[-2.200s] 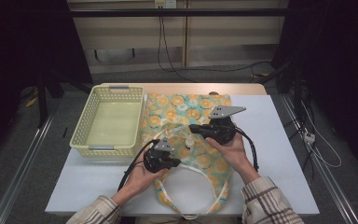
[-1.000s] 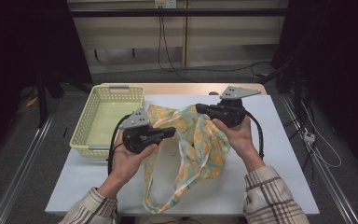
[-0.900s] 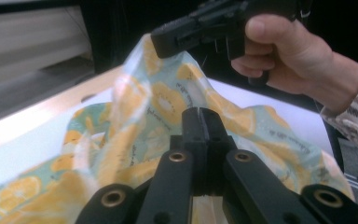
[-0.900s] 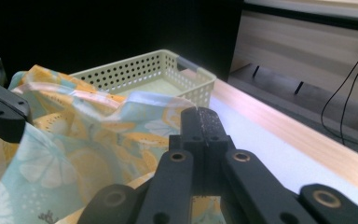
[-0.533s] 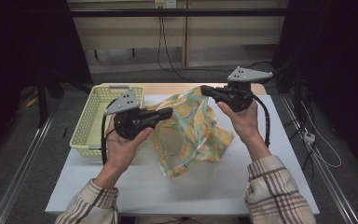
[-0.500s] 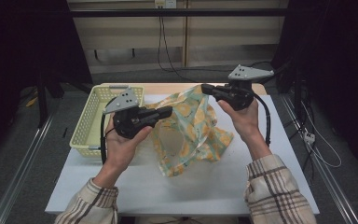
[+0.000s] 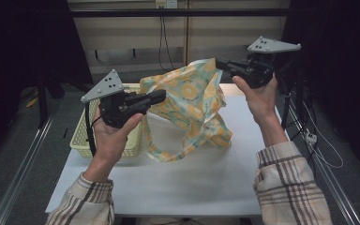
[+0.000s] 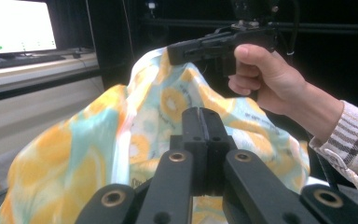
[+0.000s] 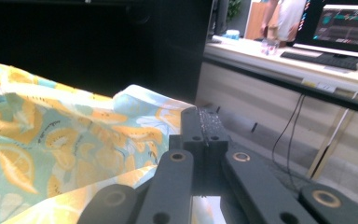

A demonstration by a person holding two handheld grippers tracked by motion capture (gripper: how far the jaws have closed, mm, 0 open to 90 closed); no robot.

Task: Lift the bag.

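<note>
Since the earlier frame, both hands have lifted the cloth bag (image 7: 192, 110) off the worktop (image 7: 168, 183); high view: its foot trails there beside the seemingly empty basket (image 7: 82, 140). Left gripper (image 8: 200, 135) view: fingers clamp its edge (soft, light, best held at corners). Right gripper (image 9: 204, 135) view: likewise pinching fabric.

citrus-print cloth bag (image 7: 190, 110), hanging lifted

1. The table (image 7: 206, 187) is bare along its near edge and near-right corner; a gripper could pass there.
2. The basket (image 7: 82, 140) blocks the left edge.
3. The hanging patterned cloth (image 7: 192, 108) fills the middle, its lower end touching the table.
</note>
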